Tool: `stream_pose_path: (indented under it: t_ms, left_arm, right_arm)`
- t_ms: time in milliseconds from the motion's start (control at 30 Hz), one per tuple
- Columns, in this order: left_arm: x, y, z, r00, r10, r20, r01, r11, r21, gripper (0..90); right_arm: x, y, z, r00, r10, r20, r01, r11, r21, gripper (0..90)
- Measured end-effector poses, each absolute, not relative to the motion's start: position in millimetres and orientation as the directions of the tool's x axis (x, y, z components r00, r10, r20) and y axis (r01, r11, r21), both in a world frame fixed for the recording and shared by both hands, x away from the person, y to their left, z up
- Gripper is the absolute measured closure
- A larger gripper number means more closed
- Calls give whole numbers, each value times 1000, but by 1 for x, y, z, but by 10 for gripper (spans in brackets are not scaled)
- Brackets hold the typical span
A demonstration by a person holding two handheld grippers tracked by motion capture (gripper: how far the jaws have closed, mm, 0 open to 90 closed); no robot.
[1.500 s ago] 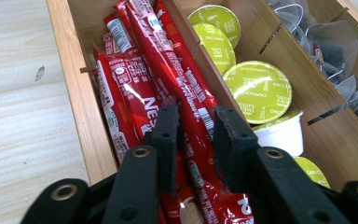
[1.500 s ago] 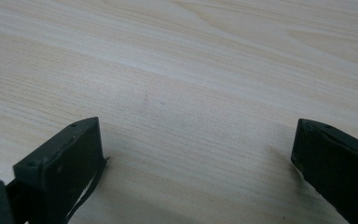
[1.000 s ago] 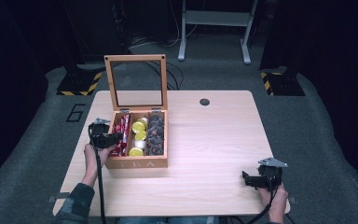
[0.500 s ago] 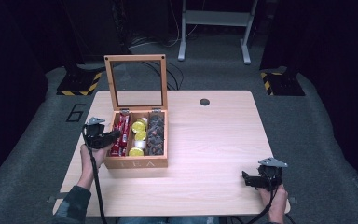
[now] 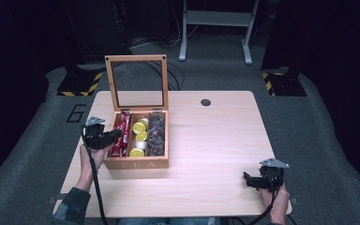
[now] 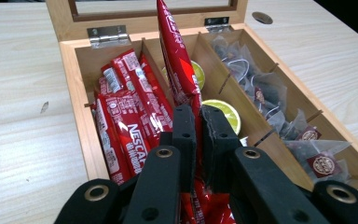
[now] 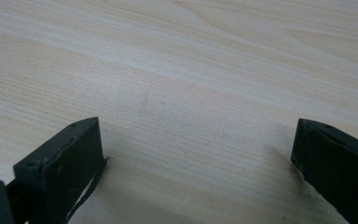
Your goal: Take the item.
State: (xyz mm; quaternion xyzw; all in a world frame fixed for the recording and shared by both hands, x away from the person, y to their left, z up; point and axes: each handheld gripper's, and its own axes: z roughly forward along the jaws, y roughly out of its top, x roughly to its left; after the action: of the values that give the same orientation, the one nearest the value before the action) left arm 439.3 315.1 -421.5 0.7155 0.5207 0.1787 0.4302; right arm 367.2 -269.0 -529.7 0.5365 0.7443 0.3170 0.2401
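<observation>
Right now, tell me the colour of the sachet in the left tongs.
Red with white lettering; the sachet shows best in the left gripper view.

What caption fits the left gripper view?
Left gripper jaws pinch one red coffee stick above the open wooden tea box.

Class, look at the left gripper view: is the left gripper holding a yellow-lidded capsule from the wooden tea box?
No, the left gripper has its jaws shut on a red coffee stick sachet, held up above the wooden tea box.
</observation>
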Motion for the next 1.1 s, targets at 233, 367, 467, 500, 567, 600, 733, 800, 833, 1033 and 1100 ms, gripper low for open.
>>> stream_pose_path:
  t_ms: [233, 367, 467, 500, 567, 600, 733, 800, 833, 1033, 1100]
  left_arm:
    - [438, 311, -415, 408, 893, -190, 579, -93, 810, 844]
    - [437, 308, -412, 419, 888, -187, 572, -98, 814, 844]
    - [438, 304, -409, 426, 886, -184, 568, -104, 817, 844]
    - [438, 304, -409, 430, 884, -184, 567, -106, 817, 845]
    - [438, 301, -408, 433, 882, -182, 566, -109, 817, 845]
    - [438, 300, -407, 437, 881, -180, 562, -111, 819, 845]
    - [438, 296, -405, 443, 879, -177, 556, -115, 823, 845]
    - [438, 294, -403, 449, 877, -172, 555, -123, 822, 845]
    - [438, 293, -403, 449, 876, -177, 556, -119, 822, 846]
    - [438, 288, -400, 466, 867, -175, 542, -124, 831, 845]
    - [439, 285, -400, 472, 865, -172, 540, -130, 832, 845]
  right_arm:
    - [367, -269, -530, -309, 951, -17, 646, 223, 730, 15]
    - [367, -269, -530, -308, 951, -16, 647, 222, 729, 15]
    - [367, -269, -530, -309, 951, -17, 647, 223, 730, 15]
    - [367, -269, -530, -308, 951, -16, 647, 222, 729, 15]
    - [367, -269, -530, -309, 951, -17, 647, 223, 730, 15]
    - [367, -269, -530, -308, 951, -16, 647, 222, 729, 15]
    - [367, -269, -530, -308, 951, -16, 647, 222, 729, 15]
    - [367, -269, -530, -309, 951, -17, 647, 223, 730, 15]
    - [367, -269, -530, -309, 951, -16, 647, 222, 729, 15]
    - [367, -269, -530, -309, 951, -16, 647, 222, 729, 15]
    - [367, -269, -530, -308, 951, -15, 648, 222, 729, 15]
